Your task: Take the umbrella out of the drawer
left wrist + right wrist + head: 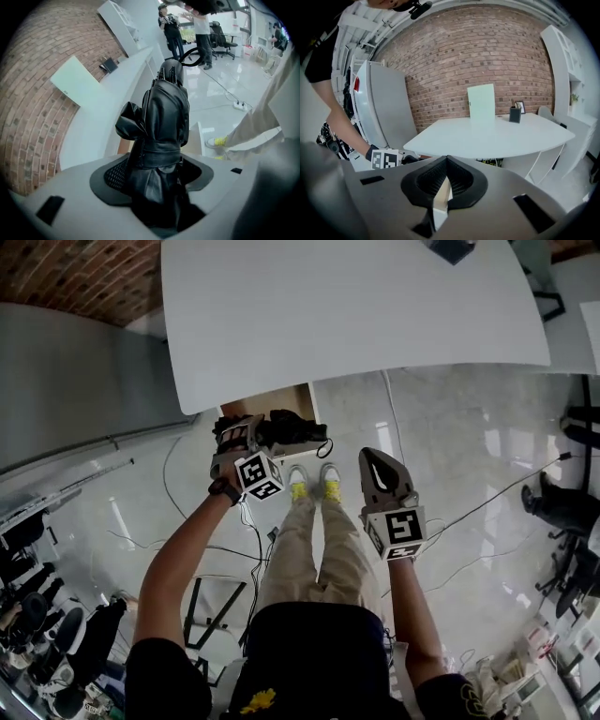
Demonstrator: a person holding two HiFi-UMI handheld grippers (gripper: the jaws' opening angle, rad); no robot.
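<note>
left tongs clamped low on the folded black umbrella, right tongs pinched shut on nothing — top-heavy like that, it might pivot loose.

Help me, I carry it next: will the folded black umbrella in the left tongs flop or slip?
Probably fairly stiff: the folded black fabric umbrella juts from the left tongs without sagging. Its glossy cloth might slip somewhat. The loose folds beside its strap would likely flap.
</note>
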